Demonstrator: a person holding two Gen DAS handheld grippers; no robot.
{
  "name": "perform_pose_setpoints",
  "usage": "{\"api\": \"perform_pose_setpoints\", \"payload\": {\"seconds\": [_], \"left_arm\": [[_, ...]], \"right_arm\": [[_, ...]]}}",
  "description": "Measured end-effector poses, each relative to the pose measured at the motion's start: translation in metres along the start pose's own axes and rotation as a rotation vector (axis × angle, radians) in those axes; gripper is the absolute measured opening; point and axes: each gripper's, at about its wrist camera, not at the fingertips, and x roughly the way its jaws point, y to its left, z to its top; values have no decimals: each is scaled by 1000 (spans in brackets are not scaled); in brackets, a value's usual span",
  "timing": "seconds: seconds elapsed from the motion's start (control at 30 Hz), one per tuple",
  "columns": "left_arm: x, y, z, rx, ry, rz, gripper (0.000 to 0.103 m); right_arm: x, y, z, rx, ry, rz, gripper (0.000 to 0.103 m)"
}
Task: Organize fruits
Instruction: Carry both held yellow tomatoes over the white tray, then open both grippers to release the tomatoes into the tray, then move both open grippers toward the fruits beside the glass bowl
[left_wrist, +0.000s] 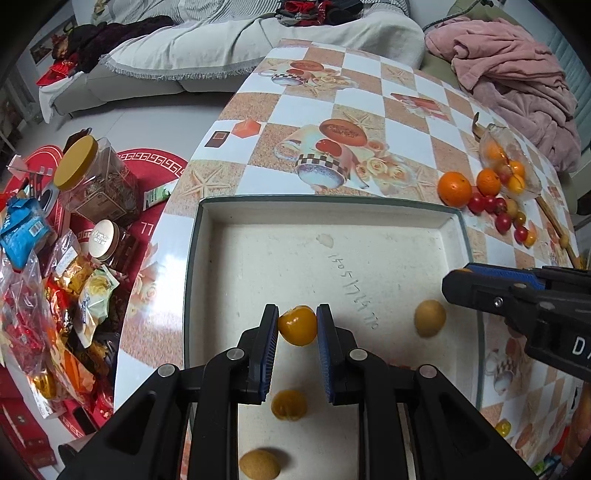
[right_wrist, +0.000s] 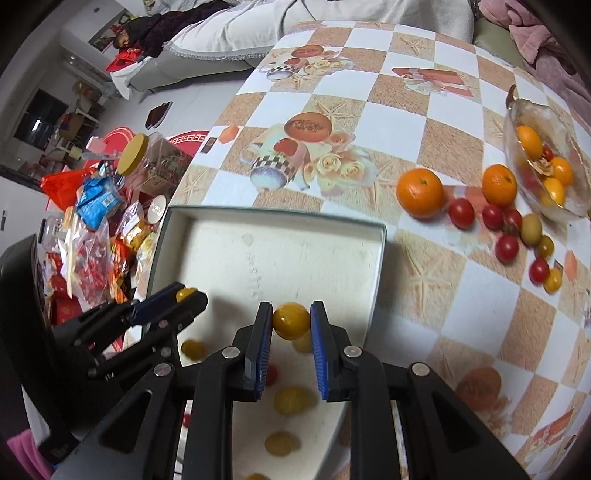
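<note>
Left wrist: tool (left_wrist: 297, 325) clamped on yellow tomato (left_wrist: 297, 324)

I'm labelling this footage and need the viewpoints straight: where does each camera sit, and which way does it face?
Left wrist: on the left gripper, looking steeply down into the white tray; its fingers clamp a yellow fruit, and the right gripper enters from the right.
Right wrist: on the right gripper, facing down over the tray's right part; it clamps another yellow fruit, with the left gripper at left.
Shared: tray, checked tablecloth, oranges, glass bowl.
</note>
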Motion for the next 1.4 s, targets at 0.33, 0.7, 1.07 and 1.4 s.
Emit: {"api": "perform_pose_setpoints", "payload": {"seconds": [0.33,0.7,1.07,1.4], "left_arm": [[20,0,-1,12,43,33,23],[16,1,-4,29,10,86,75],[7,-7,-7,56,31,93,75],[-21,-64,10,144,-25,46,75]], "right_arm": [[32,-6,14,12,41,-37,23],[42,-7,20,22,67,-43,53],[-6,-14,19,79,-55,42,86],[-51,-94,-14,222,-114,-34,87]]}}
